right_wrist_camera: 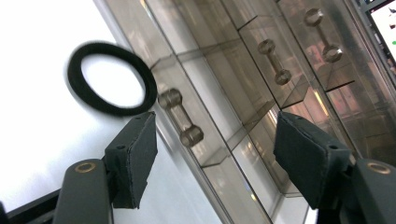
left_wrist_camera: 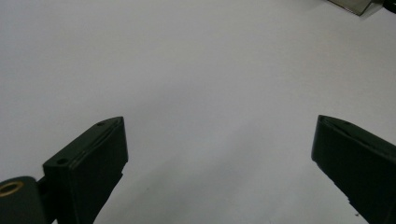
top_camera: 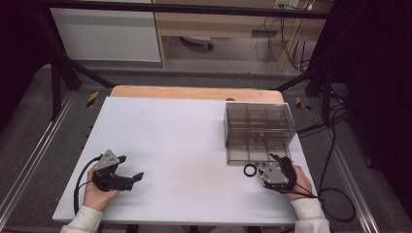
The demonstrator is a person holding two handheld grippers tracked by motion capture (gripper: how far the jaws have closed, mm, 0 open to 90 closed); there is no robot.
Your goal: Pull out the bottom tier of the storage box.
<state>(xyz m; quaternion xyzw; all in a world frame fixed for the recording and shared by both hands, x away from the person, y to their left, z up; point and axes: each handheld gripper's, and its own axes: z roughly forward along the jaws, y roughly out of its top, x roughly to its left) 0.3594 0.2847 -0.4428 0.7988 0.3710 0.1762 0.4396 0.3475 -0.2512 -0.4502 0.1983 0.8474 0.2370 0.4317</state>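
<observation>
The black ring lies flat on the white desk, just beside the near left corner of the clear compartment box and just left of the right gripper. At the left, the left hand rests low on the desk near its front edge – its forearm cut off by the bottom of the high view, only a pale sleeve showing – and holds the left gripper level, pointing right across the desk, its jaws spread wide with nothing between them; the left gripper view shows bare white surface past the two black pads. At the right, the right hand is partly hidden under its gripper. The jaws point away toward the box's near wall, stand well apart and hold nothing – in the right gripper view the ring lies just beyond the left pad, blurred at its edge, with a small handle of the box between the pads. What lies inside the compartments is hard to make out through the tinted walls.
</observation>
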